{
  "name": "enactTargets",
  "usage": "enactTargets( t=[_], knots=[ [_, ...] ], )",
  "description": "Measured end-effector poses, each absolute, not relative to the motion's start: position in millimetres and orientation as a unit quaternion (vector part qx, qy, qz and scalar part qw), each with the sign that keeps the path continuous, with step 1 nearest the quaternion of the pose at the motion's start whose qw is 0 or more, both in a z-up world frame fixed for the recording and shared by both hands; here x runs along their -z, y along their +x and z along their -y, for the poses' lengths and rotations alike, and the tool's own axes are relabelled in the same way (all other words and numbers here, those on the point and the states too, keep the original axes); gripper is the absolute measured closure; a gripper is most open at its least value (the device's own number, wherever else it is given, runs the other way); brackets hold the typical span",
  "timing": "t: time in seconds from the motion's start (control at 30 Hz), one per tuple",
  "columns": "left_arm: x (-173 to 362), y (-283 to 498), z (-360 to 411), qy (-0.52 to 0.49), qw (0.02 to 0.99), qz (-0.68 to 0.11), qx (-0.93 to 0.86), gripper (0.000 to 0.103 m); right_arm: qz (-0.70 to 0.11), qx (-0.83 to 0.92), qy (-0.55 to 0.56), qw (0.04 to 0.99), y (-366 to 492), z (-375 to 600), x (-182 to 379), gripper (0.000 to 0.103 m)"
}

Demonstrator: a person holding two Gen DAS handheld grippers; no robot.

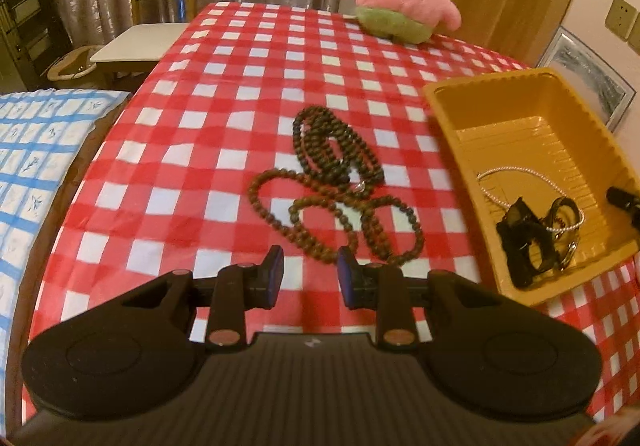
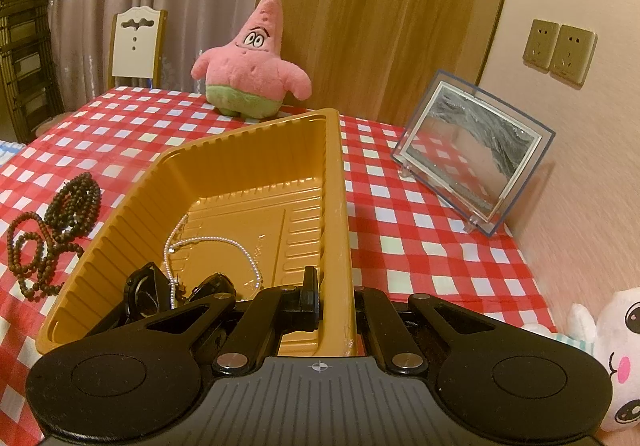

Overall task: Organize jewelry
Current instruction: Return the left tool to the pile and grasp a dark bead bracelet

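No legible writing. Left tool (image 1: 310, 274) is hovering, fingers apart, near matte wooden bead strands (image 1: 336, 186) mid-table. Right tool (image 2: 334, 296) is clamping the ribbed yellow plastic tray (image 2: 120, 230) wall at the table's right edge.

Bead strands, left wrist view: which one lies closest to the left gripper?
The lighter brown bead strand, looped just ahead of the open left gripper. The darker bead strand lies coiled beyond it; the pearl chain is inside the yellow tray.

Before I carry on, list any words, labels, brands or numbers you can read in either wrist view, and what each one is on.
Readable text: none.
yellow tray: raised marks moulded on its floor, too faint to read.
left claw: small pale mark on the body, not legible.
right claw: crosshair symbol on the body, no letters.
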State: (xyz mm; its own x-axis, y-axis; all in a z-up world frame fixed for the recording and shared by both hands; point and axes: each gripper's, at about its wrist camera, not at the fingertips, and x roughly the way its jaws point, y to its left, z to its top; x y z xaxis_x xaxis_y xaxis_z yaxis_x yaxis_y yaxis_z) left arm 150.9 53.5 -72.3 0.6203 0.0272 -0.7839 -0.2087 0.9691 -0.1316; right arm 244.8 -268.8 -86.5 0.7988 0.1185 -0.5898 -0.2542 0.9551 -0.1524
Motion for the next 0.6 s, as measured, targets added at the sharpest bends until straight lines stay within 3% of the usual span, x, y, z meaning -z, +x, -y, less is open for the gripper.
enactTargets(
  t=[0.6],
  knots=[
    [92,176,9,0.012,0.904,-0.426,0.035,0.078,-0.301,-0.098,-0.115,0.942,245,269,86,0.1]
  ],
)
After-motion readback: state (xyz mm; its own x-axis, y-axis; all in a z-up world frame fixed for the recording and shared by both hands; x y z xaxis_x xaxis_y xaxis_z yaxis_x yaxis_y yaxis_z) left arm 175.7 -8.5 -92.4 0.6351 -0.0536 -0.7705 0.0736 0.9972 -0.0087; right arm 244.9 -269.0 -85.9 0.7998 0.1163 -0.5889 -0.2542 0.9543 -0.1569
